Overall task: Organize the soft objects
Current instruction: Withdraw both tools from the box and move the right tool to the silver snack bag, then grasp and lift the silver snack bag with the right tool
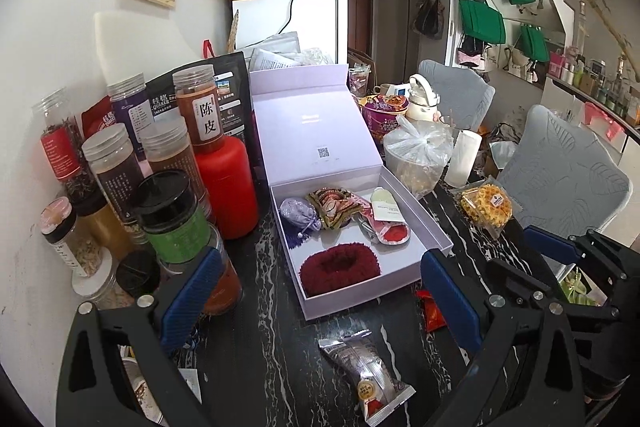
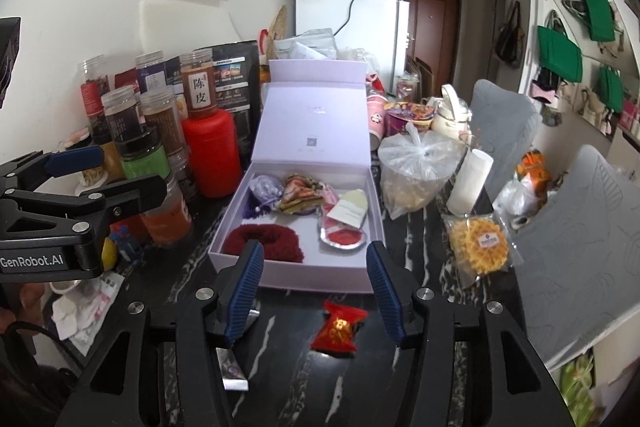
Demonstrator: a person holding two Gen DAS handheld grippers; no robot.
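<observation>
Right wrist view: our right gripper [image 2: 314, 291] — empty, jaws apart — should straddle the red candy [image 2: 339, 327] squarely before clenching.

Box [image 2: 320, 277]: pale lilac, lid propped open behind. Held a dark red fluffy scrunchie [image 2: 264, 241] at the front, a lilac sachet [image 2: 265, 189] at the back left, crumpled packets [image 2: 302, 199] mid-back, a red-filled pouch [image 2: 344, 233] at right. Red candy [image 2: 338, 327] lay on the table just before the box.
</observation>
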